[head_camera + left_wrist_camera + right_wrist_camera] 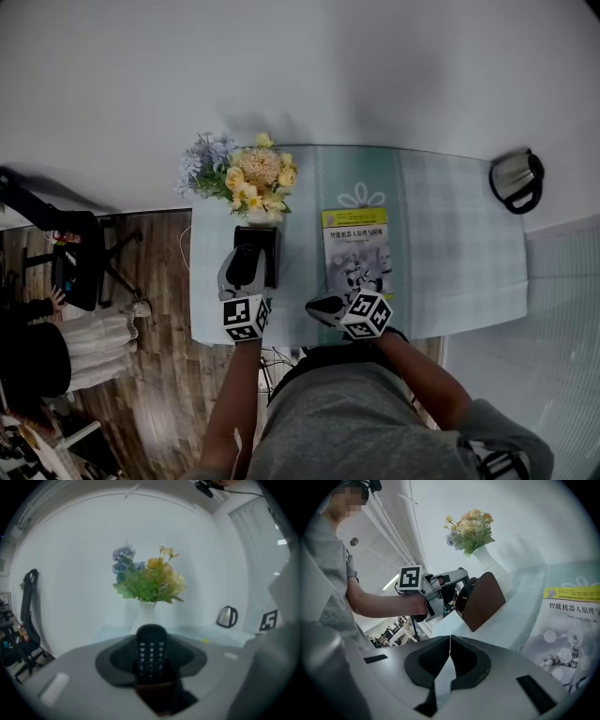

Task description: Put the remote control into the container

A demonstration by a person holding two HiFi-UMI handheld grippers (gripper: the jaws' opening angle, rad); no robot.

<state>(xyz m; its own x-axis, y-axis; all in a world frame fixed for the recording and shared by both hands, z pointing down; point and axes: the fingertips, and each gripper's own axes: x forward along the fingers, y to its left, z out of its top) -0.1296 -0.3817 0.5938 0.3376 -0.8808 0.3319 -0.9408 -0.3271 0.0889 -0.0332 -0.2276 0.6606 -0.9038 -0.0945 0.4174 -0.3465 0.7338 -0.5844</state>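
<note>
The black remote control point(151, 649) stands upright between the jaws of my left gripper point(151, 670), which is shut on its lower part, buttons facing the camera. Right under it shows the brown rim of the container point(158, 699). In the head view the left gripper point(246, 268) hangs over the dark container point(272, 258) in front of the flower vase. From the right gripper view the brown container point(485, 599) has the left gripper point(461, 595) at its mouth. My right gripper point(450, 641) is shut and empty near the table's front edge point(319, 307).
A white vase of yellow and blue flowers point(246, 178) stands just behind the container. A yellow-topped booklet point(357, 251) lies to its right on the pale checked tablecloth point(450, 244). A steel kettle point(517, 178) sits at the far right. An office chair point(80, 258) stands left of the table.
</note>
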